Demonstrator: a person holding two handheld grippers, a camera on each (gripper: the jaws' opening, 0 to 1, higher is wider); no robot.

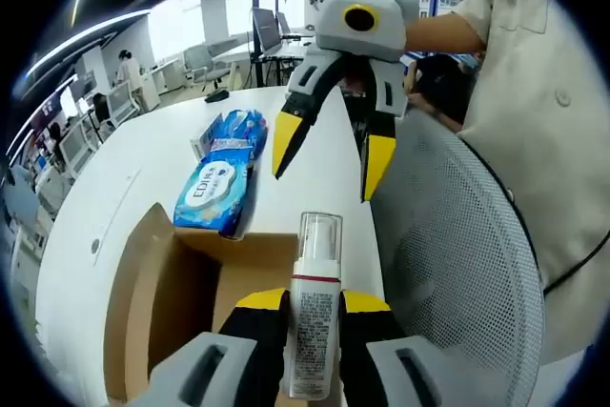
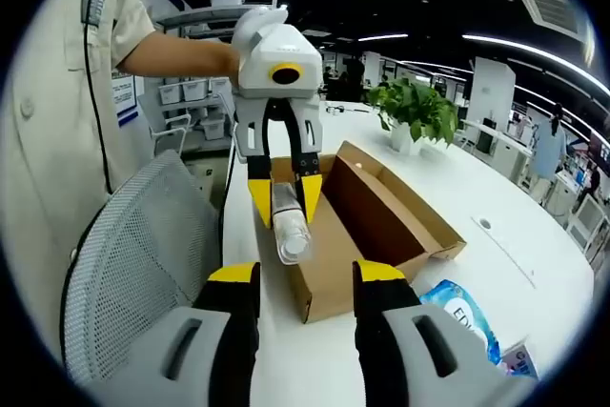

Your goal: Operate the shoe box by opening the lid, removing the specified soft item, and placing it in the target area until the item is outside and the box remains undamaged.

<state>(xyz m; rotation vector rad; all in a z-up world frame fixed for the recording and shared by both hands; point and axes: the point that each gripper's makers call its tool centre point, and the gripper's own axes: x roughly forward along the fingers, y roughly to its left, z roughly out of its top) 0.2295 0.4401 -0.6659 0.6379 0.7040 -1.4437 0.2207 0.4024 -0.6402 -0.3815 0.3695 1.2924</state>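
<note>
My left gripper (image 1: pixel 315 300) is shut on a white pump bottle (image 1: pixel 315 326) with a clear cap, holding it above the open cardboard shoe box (image 1: pixel 157 297). In the right gripper view the same gripper (image 2: pixel 286 214) hangs over the box (image 2: pixel 367 202) with the bottle (image 2: pixel 290 228) between its yellow tips. My right gripper (image 2: pixel 307 274) is open with nothing between its fingers, near the box's short end. It faces me in the left gripper view (image 1: pixel 324 181), jaws spread. A soft blue tissue pack (image 1: pixel 221 173) lies on the white table beside the box.
A grey mesh chair back (image 1: pixel 448 254) stands against the table edge, beside a person in a beige shirt (image 1: pixel 543 111). The blue pack (image 2: pixel 465 316) lies near the table's edge. A potted plant (image 2: pixel 416 110) sits farther along the white table (image 2: pixel 515 207).
</note>
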